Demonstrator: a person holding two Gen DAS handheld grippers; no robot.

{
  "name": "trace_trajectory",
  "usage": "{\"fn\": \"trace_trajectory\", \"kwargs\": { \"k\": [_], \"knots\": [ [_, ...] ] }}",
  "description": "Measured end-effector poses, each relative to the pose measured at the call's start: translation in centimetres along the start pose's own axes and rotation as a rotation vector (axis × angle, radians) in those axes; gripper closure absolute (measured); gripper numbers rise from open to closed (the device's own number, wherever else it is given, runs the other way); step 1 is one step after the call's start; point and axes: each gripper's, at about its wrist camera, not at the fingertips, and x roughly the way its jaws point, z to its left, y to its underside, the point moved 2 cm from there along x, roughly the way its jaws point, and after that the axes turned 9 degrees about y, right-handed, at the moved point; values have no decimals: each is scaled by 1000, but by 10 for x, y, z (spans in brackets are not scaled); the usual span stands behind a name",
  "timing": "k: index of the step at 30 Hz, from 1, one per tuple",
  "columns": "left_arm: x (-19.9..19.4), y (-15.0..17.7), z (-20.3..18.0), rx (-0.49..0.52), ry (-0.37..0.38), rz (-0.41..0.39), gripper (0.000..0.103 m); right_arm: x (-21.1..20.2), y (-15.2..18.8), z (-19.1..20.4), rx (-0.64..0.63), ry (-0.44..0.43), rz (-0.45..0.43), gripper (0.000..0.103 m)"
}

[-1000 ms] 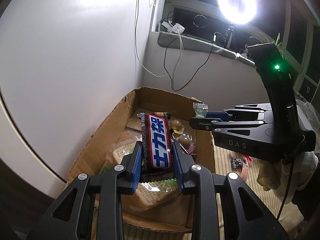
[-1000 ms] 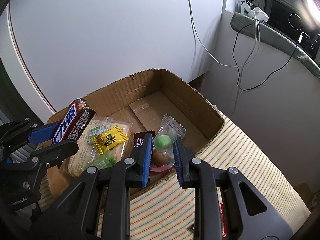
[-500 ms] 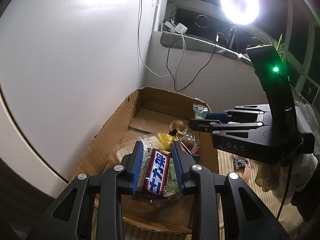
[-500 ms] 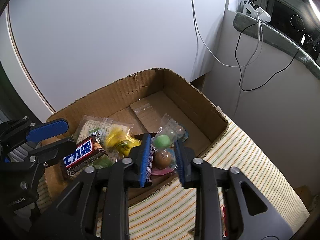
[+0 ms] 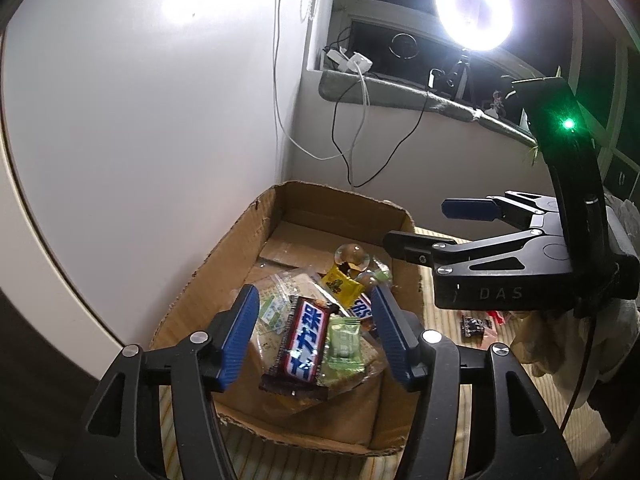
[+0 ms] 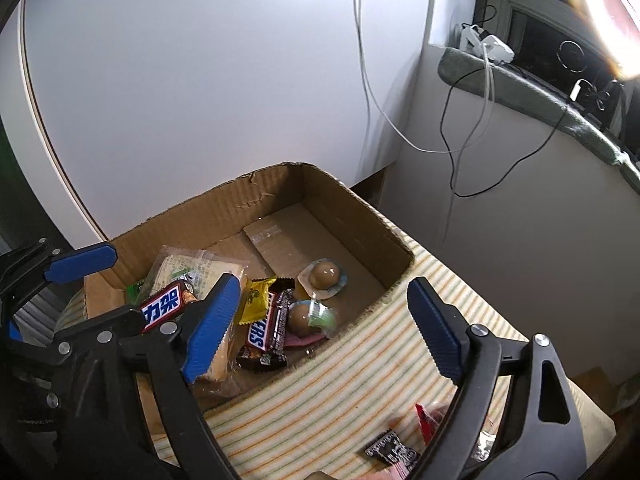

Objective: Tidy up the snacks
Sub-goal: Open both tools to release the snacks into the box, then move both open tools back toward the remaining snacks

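A cardboard box (image 5: 224,248) (image 6: 352,208) holds several snacks. A Snickers bar with Chinese lettering (image 5: 304,344) (image 6: 162,306) lies on the pile in the box, below my open, empty left gripper (image 5: 312,332). A second Snickers bar (image 6: 266,326), a yellow packet (image 6: 256,300), a green packet (image 5: 344,344) and two jelly cups (image 6: 324,276) lie beside it. My right gripper (image 6: 320,328) is open and empty above the box's near edge; it also shows in the left wrist view (image 5: 424,224).
The box stands on a striped mat (image 6: 360,380) against a white wall. A small black packet (image 6: 392,452) and a red wrapper (image 6: 426,424) lie on the mat at the right. Cables hang from a windowsill (image 5: 380,88), under a bright ring lamp (image 5: 474,12).
My left gripper has opened and the Chinese-lettered Snickers bar has dropped into the box. My right gripper has opened too, its jelly snack now in the box, and has drawn back.
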Motion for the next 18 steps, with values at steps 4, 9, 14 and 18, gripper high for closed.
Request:
{"fn": "trace_trajectory", "kwargs": {
  "k": [4,9,14,18],
  "knots": [
    [-6,1,-9,14,7,-6,45,-11,3,-9,23,3,-10,15],
    [-10,1,-20,21,19,-11,45,-28,13,-21,40,17,-23,15],
    [-13,3,-33,35,31,-15,45,-45,25,-36,68,29,-31,15],
    [-12,5,-44,43,47,-19,45,-60,40,-55,105,49,-37,15]
  ]
}}
